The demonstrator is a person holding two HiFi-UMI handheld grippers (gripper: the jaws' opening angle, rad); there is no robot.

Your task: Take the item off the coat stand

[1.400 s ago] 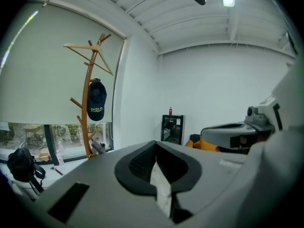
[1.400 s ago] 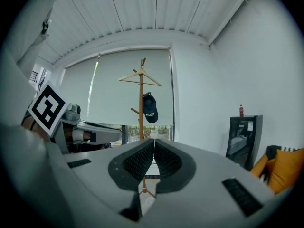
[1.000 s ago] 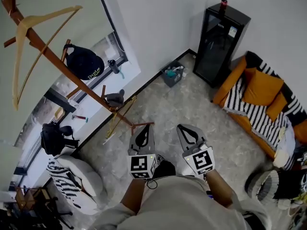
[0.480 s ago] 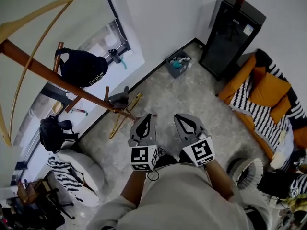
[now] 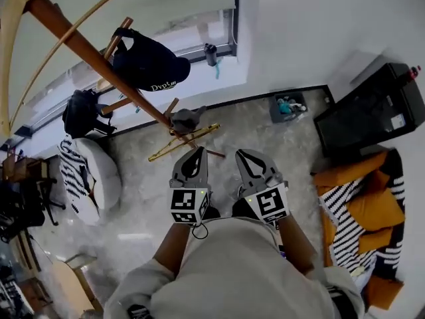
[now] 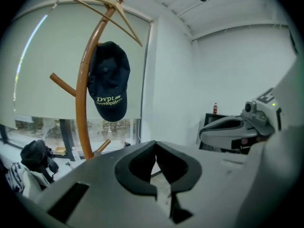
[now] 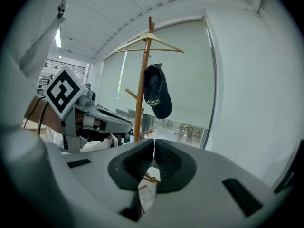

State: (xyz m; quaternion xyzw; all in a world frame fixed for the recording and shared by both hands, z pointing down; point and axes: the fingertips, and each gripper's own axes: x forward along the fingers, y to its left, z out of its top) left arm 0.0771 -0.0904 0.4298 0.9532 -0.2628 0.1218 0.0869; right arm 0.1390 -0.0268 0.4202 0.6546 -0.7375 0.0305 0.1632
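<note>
A dark navy cap with pale lettering hangs on a peg of the brown wooden coat stand, below a light wooden hanger at its top. Both grippers are held side by side at waist height, short of the stand's base and well below the cap. My left gripper is shut with nothing in it, and so is my right gripper. In the left gripper view the cap hangs high and to the left of the jaws. In the right gripper view the cap is straight ahead above the jaws.
A black bag and a small grey item hang on lower pegs. A white seat with striped cloth stands left of the stand. A small bin, a black cabinet and an orange sofa are to the right.
The view has swung towards the window, so the stand and cap now sit nearer and more centred ahead of the grippers. Both grippers stay shut and side by side.
</note>
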